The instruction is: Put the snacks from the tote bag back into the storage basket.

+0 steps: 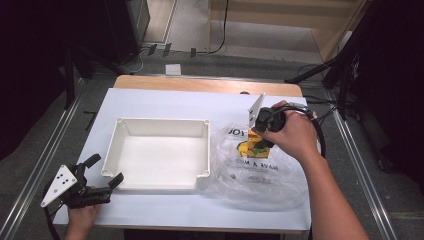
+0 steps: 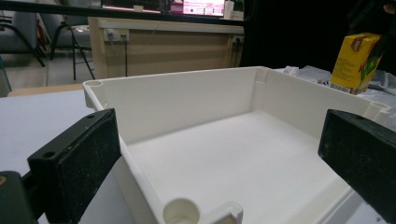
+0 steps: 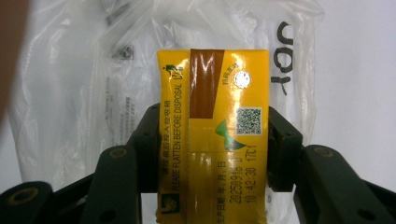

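Carrying the small yellow drink carton (image 3: pixel 212 135) over to the shallow white plastic tray (image 1: pixel 156 126) looks like the job here, so that's how I'd play it. The right gripper (image 1: pixel 257 145) has its jaws clamped on the carton's two narrow sides, and the carton hangs just right of the tray, above the crumpled clear plastic bag (image 1: pixel 260 175) and, as far as I can tell, clear of it. In the left gripper view it shows beyond the tray's far right corner (image 2: pixel 357 63).

My tips: lift it well clear of the tray's right wall before moving across, since a carton dragged over that rim would twist in the pads. Keep the squeeze gentle; it's soft card and will dent. Set it down flat on the tray floor, then let go.

The left gripper (image 1: pixel 102 172) waits with its jaws spread wide and nothing between them, just off the tray's near left corner, so it could steady the tray if it slides.

Hard to read: the hand (image 1: pixel 292 135) covers most of the carton from above, the carton's bottom is cut off in the right gripper view, and I can't tell whether anything else is in that bag.
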